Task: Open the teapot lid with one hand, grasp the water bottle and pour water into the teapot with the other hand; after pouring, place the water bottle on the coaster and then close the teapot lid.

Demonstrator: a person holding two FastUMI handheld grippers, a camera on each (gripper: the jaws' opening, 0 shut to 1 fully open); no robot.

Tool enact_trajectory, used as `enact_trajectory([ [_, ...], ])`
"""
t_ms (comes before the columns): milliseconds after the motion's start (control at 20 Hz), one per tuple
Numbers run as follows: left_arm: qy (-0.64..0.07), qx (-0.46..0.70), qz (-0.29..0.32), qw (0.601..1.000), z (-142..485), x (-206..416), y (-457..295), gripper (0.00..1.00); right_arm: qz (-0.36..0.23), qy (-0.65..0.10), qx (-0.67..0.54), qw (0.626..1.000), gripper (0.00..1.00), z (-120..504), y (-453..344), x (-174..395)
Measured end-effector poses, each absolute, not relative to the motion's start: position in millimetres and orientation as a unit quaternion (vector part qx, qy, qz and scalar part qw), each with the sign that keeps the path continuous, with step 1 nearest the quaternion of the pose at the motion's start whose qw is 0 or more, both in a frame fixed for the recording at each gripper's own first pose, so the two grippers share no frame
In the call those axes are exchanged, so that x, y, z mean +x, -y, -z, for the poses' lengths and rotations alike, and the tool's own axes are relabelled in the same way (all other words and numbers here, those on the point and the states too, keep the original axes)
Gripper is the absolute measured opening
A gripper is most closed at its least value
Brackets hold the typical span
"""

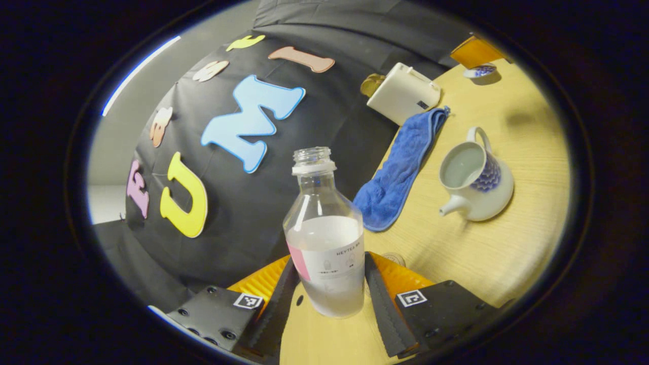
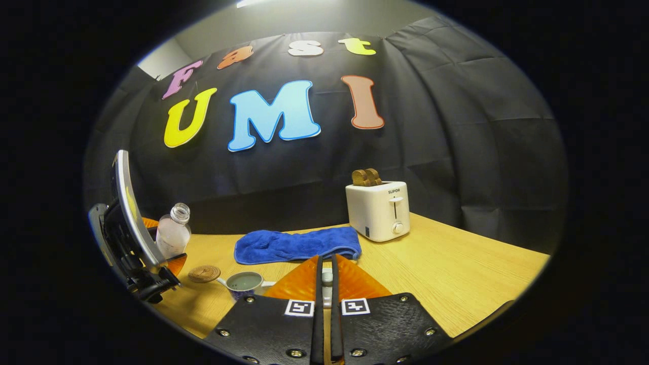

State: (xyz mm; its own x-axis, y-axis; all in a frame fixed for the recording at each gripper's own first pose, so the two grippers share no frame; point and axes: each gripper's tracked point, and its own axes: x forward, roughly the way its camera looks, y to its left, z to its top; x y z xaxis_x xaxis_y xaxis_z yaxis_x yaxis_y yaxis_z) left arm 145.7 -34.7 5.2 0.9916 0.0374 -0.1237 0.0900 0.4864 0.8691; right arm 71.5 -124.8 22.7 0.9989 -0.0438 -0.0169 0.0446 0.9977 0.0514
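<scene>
— Between the left gripper's [image 1: 332, 291] fingers, what stands?
— A water bottle [image 1: 324, 238], uncapped and partly full, pinched low on its body and tilted above the table [image 1: 507, 253].
— And the teapot [image 1: 474, 177]?
— Open-topped, water inside, well beyond the right-hand finger, just beside a blue cloth [image 1: 400, 172]; a toaster [image 1: 403, 94] sits farther off.
— The right gripper [image 2: 327, 276]?
— Its fingers are pressed nearly together on a small white piece, likely the lid [image 2: 327, 278]. Left of them sit the teapot and a round coaster [image 2: 204, 274].
</scene>
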Motion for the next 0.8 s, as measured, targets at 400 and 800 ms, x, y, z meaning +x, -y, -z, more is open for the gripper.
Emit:
enact_trajectory([
  [400,-0.033,0.632,0.011,0.774,-11.2,150.2,48.2,0.88,0.016,-0.008,0.042,0.999,0.05,-17.2,129.0,66.7],
  [800,-0.012,0.706,0.013,0.708,-19.1,147.6,58.8,0.88,0.005,-0.001,0.043,0.999,0.05,-21.5,122.6,64.7],
])
